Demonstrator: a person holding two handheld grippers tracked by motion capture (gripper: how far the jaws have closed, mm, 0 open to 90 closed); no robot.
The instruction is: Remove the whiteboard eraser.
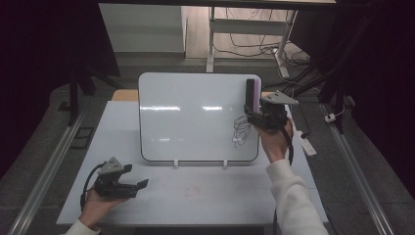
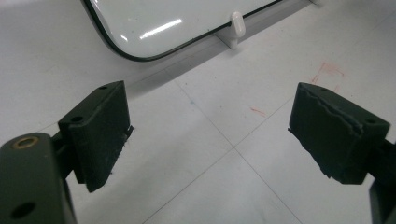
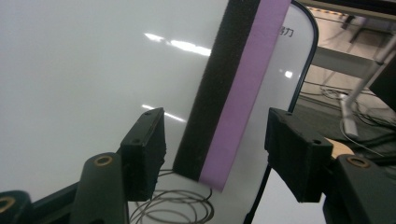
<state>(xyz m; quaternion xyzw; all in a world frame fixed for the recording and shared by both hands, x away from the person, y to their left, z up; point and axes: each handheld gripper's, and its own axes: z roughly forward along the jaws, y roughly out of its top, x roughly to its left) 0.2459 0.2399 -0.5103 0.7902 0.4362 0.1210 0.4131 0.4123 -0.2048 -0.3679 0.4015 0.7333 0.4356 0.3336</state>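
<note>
The right gripper (image 3: 212, 154) has its two black jaws spread apart, one on either side of a whiteboard eraser (image 3: 236, 88). The jaws do not touch it; a clear gap shows on each side. The eraser is a long block with a black felt layer and a purple backing, standing upright against the face of the whiteboard (image 3: 84, 79), near the board's upper right corner. Just below the eraser, a tangle of thin scribbled loops (image 3: 175, 210) is drawn on the board.

In the high view, the right gripper (image 1: 254, 113) is held up at the board's right edge by a hand in a white sleeve, with the eraser (image 1: 251, 93) rising above it and the scribble (image 1: 241, 131) just under it. The whiteboard (image 1: 195, 117) leans on small white pegs at the back of a pale table (image 1: 195, 196).

The left gripper (image 1: 139, 185) rests low at the table's front left, jaws wide apart and empty, well away from the board. Its own view shows bare tabletop between the jaws and the board's lower corner (image 2: 140, 42) beyond.

Judging by this, wiping has not started: the scribble looks whole, and the eraser is yet to be gripped.
</note>
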